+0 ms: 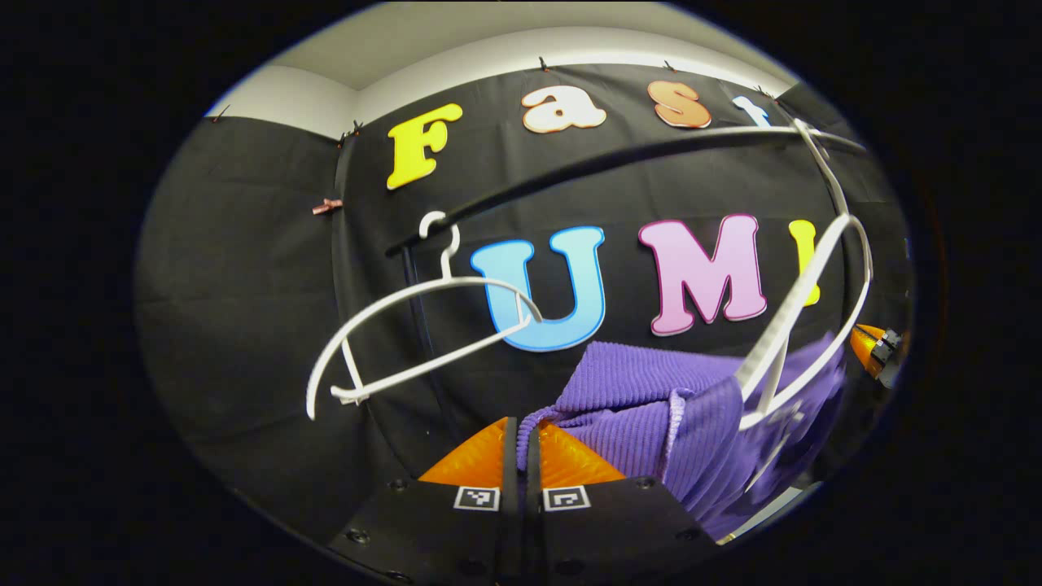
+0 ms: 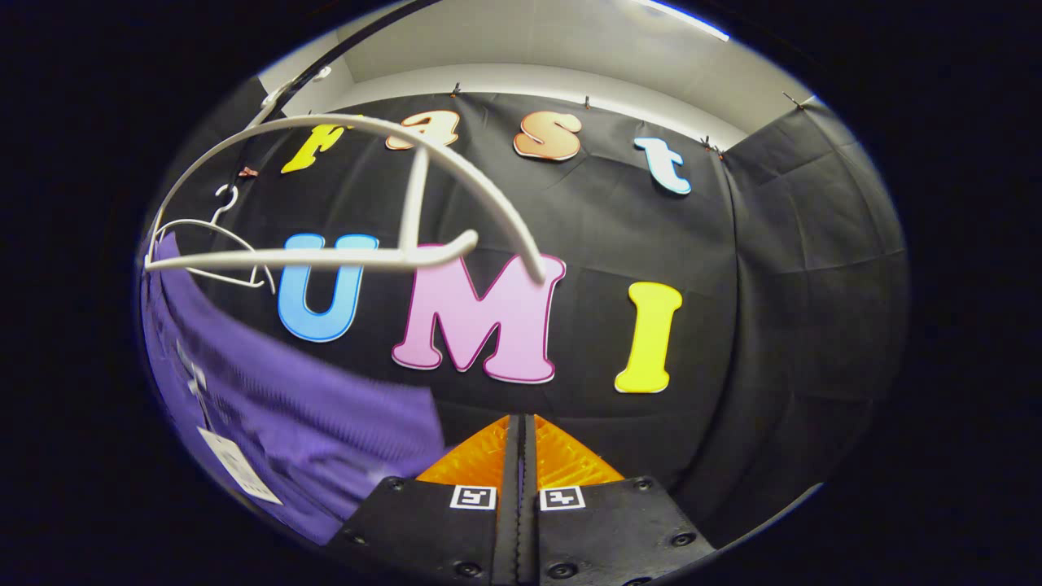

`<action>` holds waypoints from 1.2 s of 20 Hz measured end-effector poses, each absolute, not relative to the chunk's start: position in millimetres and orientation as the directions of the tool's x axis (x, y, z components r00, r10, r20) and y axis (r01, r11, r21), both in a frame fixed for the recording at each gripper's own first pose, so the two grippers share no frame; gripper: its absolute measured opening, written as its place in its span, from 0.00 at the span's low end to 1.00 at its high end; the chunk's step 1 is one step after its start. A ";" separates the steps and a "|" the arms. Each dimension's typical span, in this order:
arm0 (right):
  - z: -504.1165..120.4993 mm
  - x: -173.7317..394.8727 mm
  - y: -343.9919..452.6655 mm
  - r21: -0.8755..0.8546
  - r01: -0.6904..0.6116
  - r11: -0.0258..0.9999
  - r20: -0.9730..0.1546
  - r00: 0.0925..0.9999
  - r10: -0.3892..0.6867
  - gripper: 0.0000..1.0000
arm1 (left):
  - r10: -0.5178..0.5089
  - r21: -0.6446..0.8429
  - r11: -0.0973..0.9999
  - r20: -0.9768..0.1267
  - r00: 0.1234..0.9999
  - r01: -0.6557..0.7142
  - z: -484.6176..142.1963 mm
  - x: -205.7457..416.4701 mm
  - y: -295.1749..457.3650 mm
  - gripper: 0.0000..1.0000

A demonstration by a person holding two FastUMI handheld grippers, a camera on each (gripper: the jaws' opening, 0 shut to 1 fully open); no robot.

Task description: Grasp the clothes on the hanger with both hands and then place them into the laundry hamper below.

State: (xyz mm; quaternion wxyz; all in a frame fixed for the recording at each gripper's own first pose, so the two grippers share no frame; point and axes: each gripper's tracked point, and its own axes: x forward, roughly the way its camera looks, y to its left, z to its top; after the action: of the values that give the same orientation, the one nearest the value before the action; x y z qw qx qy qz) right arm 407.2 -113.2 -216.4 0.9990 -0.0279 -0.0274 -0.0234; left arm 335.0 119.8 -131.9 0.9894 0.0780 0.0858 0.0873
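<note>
A purple ribbed garment [image 1: 651, 407] hangs from a white hanger [image 1: 814, 301] on the black rail [image 1: 610, 163]. My left gripper [image 1: 522, 423] is shut, and the garment's hem runs down between its fingers. At the far right edge of the left gripper view, the other gripper [image 1: 875, 350] sits just beside the cloth. In the right gripper view the same garment [image 2: 285, 399] droops from the left end of the hanger [image 2: 366, 256], whose right arm is bare. My right gripper [image 2: 521, 419] is shut. The cloth ends beside its left finger, and none shows between the tips.
A second white hanger [image 1: 423, 325] hangs bare on the rail, also visible farther off as the small hanger [image 2: 212, 236]. A white tag [image 2: 240, 468] dangles from the garment. The black cloth wall stands close behind the rail.
</note>
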 end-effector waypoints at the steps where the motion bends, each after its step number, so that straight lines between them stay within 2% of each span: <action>1: -222.6 399.5 -110.0 -0.059 0.037 0.998 0.058 0.998 -0.034 0.05 | 0.167 0.168 0.975 -0.137 0.976 -0.144 -133.6 328.0 111.3 0.05; 3: -234.3 369.1 -102.6 -0.050 0.014 0.999 0.066 0.998 -0.010 0.05 | 0.125 0.187 0.977 -0.114 0.986 -0.102 -139.5 305.0 85.2 0.05; 5: -256.0 324.7 -80.5 -0.039 -0.048 0.998 0.030 0.998 0.049 0.05 | 0.029 0.203 0.979 -0.170 0.985 0.006 -175.6 275.6 37.6 0.05; 8: -320.9 242.9 -16.1 0.051 -0.243 0.969 -0.122 0.961 0.248 0.06 | -0.151 0.239 0.946 -0.277 0.949 0.220 -252.3 221.5 -49.3 0.05; 11: -407.9 184.0 35.1 0.088 -0.378 0.922 -0.299 0.873 0.386 0.05 | -0.257 0.153 0.930 -0.384 0.887 0.335 -320.1 185.4 -103.8 0.05; 15: -495.0 148.5 44.6 0.153 -0.393 0.907 -0.484 0.770 0.416 0.05 | -0.257 -0.015 0.958 -0.483 0.837 0.285 -385.7 172.8 -107.5 0.05; 19: -540.8 149.2 30.6 0.155 -0.358 0.921 -0.550 0.743 0.382 0.05 | -0.230 -0.068 0.970 -0.568 0.791 0.233 -447.3 173.6 -100.9 0.05; 24: -594.3 161.3 15.5 0.163 -0.321 0.933 -0.629 0.695 0.349 0.08 | -0.199 -0.065 0.976 -0.662 0.722 0.209 -530.0 168.3 -91.3 0.05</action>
State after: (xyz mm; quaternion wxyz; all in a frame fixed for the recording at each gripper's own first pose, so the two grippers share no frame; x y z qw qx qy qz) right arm 161.3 15.5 -594.3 0.9203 0.0200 0.3457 0.1819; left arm 168.3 -91.3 -530.0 0.9279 0.0073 0.3560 -0.1099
